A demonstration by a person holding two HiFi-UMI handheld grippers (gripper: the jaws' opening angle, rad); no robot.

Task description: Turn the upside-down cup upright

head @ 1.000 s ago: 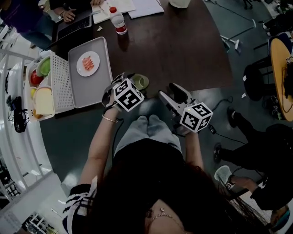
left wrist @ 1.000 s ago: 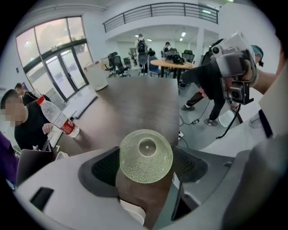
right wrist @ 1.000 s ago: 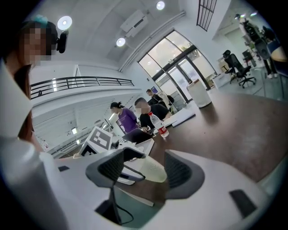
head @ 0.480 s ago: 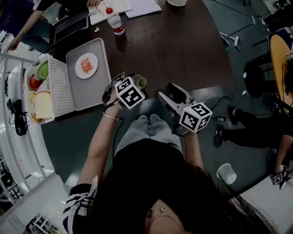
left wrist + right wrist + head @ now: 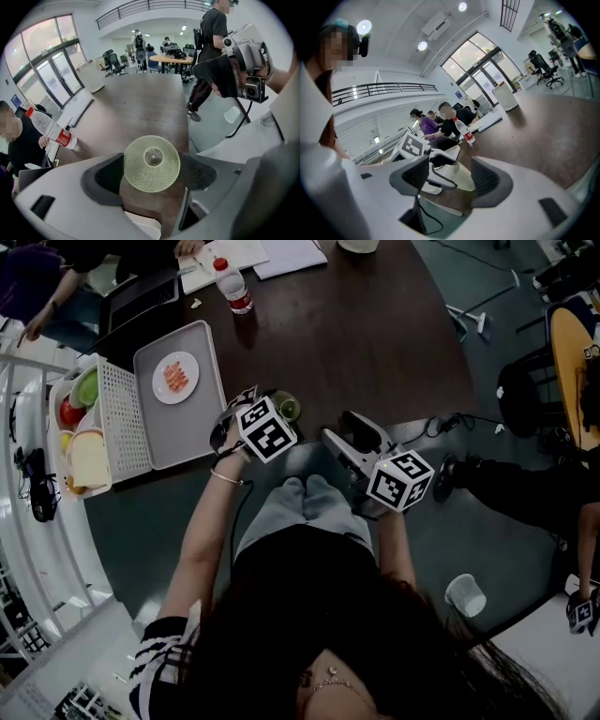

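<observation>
Where the person sits: at the near, curved edge of the dark brown tabletop (image 5: 356, 334), with one tool in each hand.
Right tool (image 5: 450, 179): held just off the tabletop's near edge. Its jaws are apart with nothing gripped, and the left tool and the cup show through the gap.
Left tool (image 5: 151, 174): reaches over the near edge, left of the right tool, with both pads pressed against the sides of the cup.
Cup (image 5: 152, 161): pale green and dimpled, clamped between the left tool's jaws. It is tipped so its small base faces that tool's camera and its wider mouth points away across the tabletop. Whether it touches the tabletop cannot be told.
Tray (image 5: 192, 427): grey, lying flat just left of the left tool.
Plate (image 5: 175, 378): small and white, on the far half of the tray, holding pink-red food.
Rack (image 5: 120, 418): white and perforated, against the tray's left side. Beyond it are compartments holding red, green and pale yellow items.
Water bottle (image 5: 232, 285): clear with a red cap and red label, standing well beyond the tray.
Laptop (image 5: 141, 298): dark and open, at the far left edge beside the water bottle.
</observation>
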